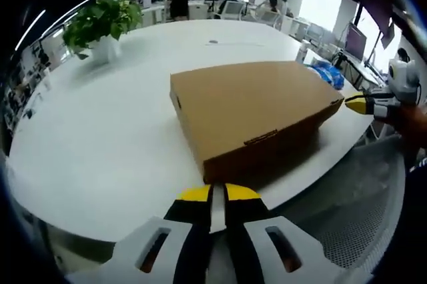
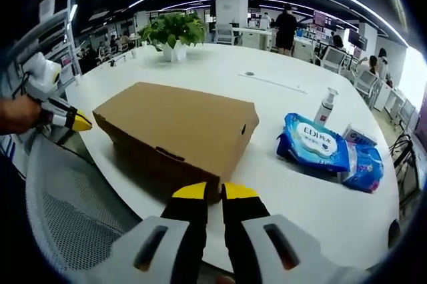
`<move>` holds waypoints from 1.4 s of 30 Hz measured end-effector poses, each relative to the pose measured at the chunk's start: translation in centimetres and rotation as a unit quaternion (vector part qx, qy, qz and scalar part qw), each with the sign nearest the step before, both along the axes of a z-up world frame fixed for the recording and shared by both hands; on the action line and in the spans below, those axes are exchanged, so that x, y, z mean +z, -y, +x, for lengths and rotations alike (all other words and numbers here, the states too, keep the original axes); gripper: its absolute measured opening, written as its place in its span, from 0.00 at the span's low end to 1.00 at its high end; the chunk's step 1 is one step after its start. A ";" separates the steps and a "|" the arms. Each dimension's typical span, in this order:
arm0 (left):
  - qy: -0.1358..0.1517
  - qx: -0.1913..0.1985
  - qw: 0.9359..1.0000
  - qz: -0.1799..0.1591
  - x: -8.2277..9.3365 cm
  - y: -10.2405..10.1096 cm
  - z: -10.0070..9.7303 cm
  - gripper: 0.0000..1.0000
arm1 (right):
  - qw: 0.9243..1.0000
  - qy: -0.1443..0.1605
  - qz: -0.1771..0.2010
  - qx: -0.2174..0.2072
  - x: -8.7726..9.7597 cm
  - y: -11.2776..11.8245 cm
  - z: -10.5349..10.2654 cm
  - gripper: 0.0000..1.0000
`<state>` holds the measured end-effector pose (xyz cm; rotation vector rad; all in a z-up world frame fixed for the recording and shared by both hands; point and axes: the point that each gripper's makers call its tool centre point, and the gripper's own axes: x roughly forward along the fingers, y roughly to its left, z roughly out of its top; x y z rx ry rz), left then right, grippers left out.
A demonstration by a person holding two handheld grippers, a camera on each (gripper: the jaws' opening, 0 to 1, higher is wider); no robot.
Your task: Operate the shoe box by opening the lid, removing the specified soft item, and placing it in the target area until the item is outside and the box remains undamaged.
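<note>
A brown cardboard shoe box (image 1: 257, 112) lies on the white table (image 1: 100, 137) with its lid down, so what it holds is hidden. My left gripper (image 1: 217, 195) hovers just off the box's near corner at the table edge, its yellow-tipped jaws shut with nothing in them. In the right gripper view the same box (image 2: 177, 127) sits straight ahead, and my right gripper (image 2: 215, 194) hangs before its near corner, jaws together and empty. Each gripper also shows at the other view's side: the right gripper (image 1: 360, 104) by the box's right corner, the left gripper (image 2: 75, 123) by its left corner.
A potted plant (image 1: 100, 24) stands at the table's far side. Blue wet-wipe packs (image 2: 327, 147) and a small pump bottle (image 2: 325, 107) lie right of the box. A grey mesh chair (image 2: 73, 214) sits below the table edge. People stand and sit at desks far behind.
</note>
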<state>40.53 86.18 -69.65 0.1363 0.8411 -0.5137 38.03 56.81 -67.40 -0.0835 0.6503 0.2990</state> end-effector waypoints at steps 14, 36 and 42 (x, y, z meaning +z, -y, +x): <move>0.041 -0.027 0.999 -0.024 0.8 2.6 3.2 0.04 | 1.000 0.011 -0.019 0.021 -0.8 -1.3 2.1 0.05; 0.055 -0.042 0.997 -0.021 1.1 1.5 3.0 0.11 | 1.000 0.018 -0.014 0.015 -1.1 -0.9 1.6 0.19; 0.046 -0.081 0.996 -0.006 -0.6 0.3 1.4 0.26 | 0.999 -0.009 -0.010 0.040 -2.9 -1.5 0.5 0.26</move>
